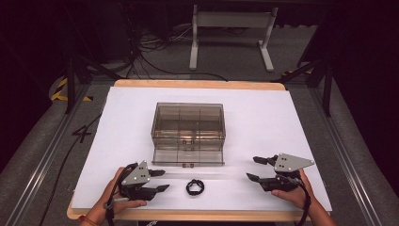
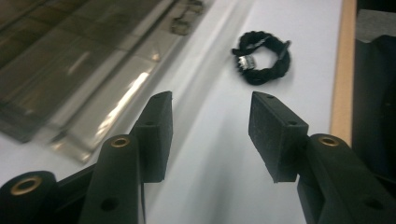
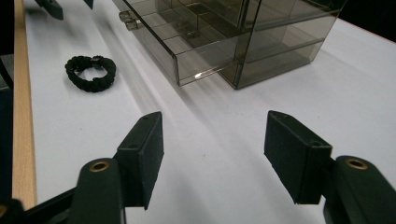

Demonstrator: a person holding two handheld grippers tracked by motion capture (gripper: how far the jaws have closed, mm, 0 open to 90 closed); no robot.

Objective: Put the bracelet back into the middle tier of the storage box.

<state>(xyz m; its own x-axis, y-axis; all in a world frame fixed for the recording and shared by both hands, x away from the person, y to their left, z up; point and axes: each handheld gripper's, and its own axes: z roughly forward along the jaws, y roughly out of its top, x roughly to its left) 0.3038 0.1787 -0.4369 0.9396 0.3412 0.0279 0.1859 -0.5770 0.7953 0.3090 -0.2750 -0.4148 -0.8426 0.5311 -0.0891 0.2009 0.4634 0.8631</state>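
One black braided bracelet lies on the white table between the left claw and right claw, both open and empty; one smoky drawer box, apparently pulled open, stands behind.

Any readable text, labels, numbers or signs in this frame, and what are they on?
"4": a dark mark that reads like this digit, on the grey floor left of the table.
No print can be read on the clear drawer box, the black bracelet or either gripper.
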